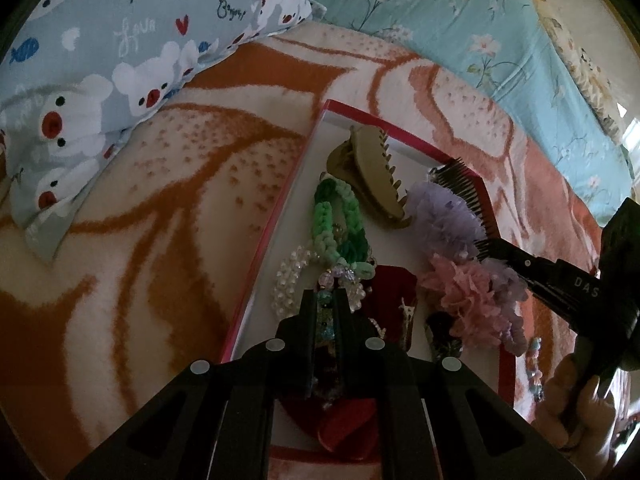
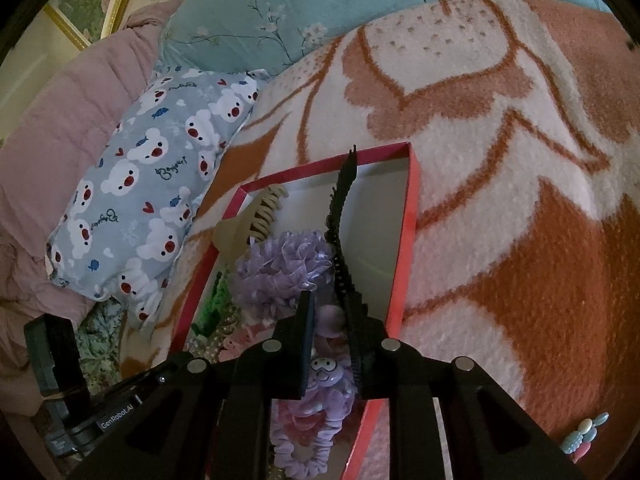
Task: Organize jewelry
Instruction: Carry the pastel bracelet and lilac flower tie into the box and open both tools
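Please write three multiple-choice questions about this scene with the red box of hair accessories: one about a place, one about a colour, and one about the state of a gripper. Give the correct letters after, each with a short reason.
1. Where does the beige claw clip lie?
A. on the bear-print pillow
B. inside the red box, near its far end
C. on the blanket outside the box

2. What colour is the braided band beside the claw clip?
A. green
B. yellow
C. blue

3. What is the right gripper doing?
A. standing wide open and empty
B. resting on the pillow
C. holding a black comb over the box

Answers: 1 B, the clip sits within the red walls at the far corner. 2 A, its loops are light and dark green. 3 C, the comb runs out from between the fingers, above the white floor of the box.
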